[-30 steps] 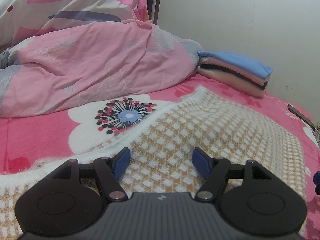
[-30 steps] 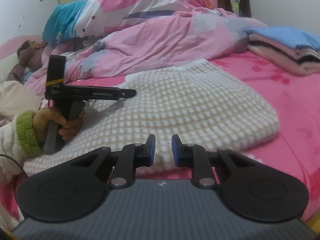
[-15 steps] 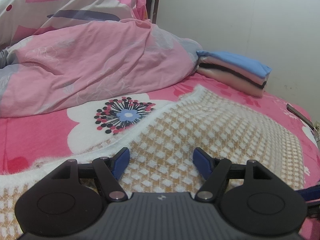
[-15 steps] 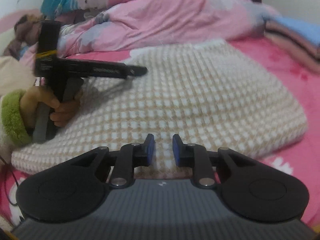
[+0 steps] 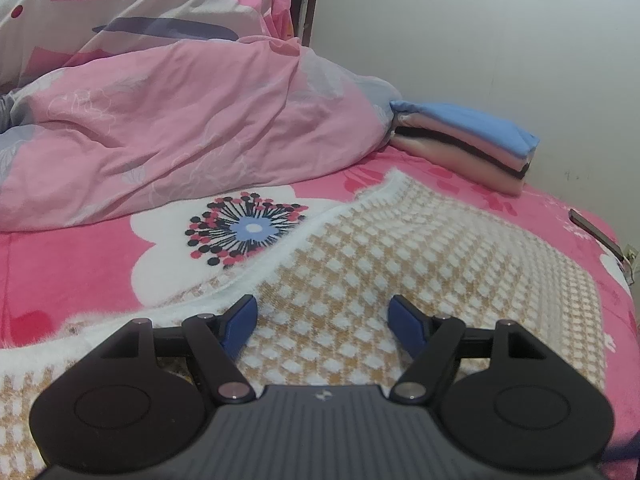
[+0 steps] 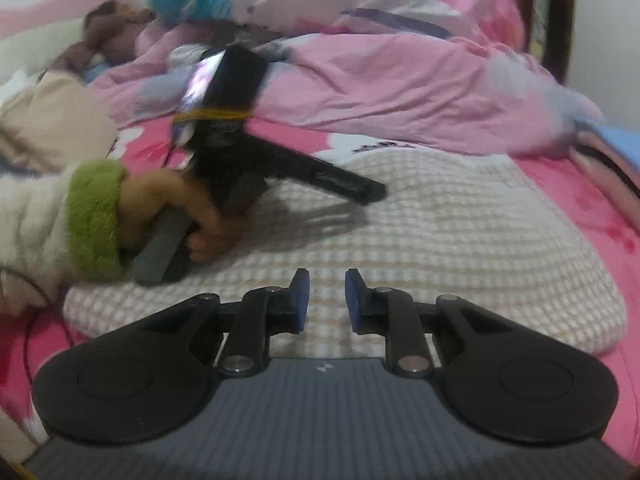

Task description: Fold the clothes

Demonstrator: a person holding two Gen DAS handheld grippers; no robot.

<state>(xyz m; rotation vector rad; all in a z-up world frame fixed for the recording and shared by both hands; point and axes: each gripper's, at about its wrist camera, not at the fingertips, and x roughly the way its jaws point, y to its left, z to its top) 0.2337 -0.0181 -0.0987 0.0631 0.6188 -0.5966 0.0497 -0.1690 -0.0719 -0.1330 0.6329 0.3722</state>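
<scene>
A: Start with the big things. What lies where?

B: A bed [image 5: 60,264] with a pink flowered sheet, a rumpled pink duvet [image 5: 192,128] at the back, and a stack of folded clothes [image 5: 464,140] by the wall. The task's checked knit garment [image 5: 400,264] lies flat on the sheet in front, with rounded, doubled-looking edges in the right wrist view.

A: What has changed in the last second?

B: The right hand-held gripper [image 6: 322,298] has come forward and low over the garment's near edge, which a second ago sat further off. Its gap is a shade wider than before, yet narrow, with nothing in it. The left hand-held gripper [image 5: 322,326] has barely shifted: spread wide, empty, low over the knit.

A: And for the folding?

B: I judge both tools are closing on the cloth for a grasp, though whether this is a further fold or only a smoothing of a finished one, I cannot tell.

A: Does one camera show what the other misses?

B: Yes. Only the right wrist view shows the person's hand [image 6: 192,216] in a green-cuffed sleeve [image 6: 94,220] gripping the left tool. Only the left shows the flower print [image 5: 244,232] and the whole stack.
</scene>
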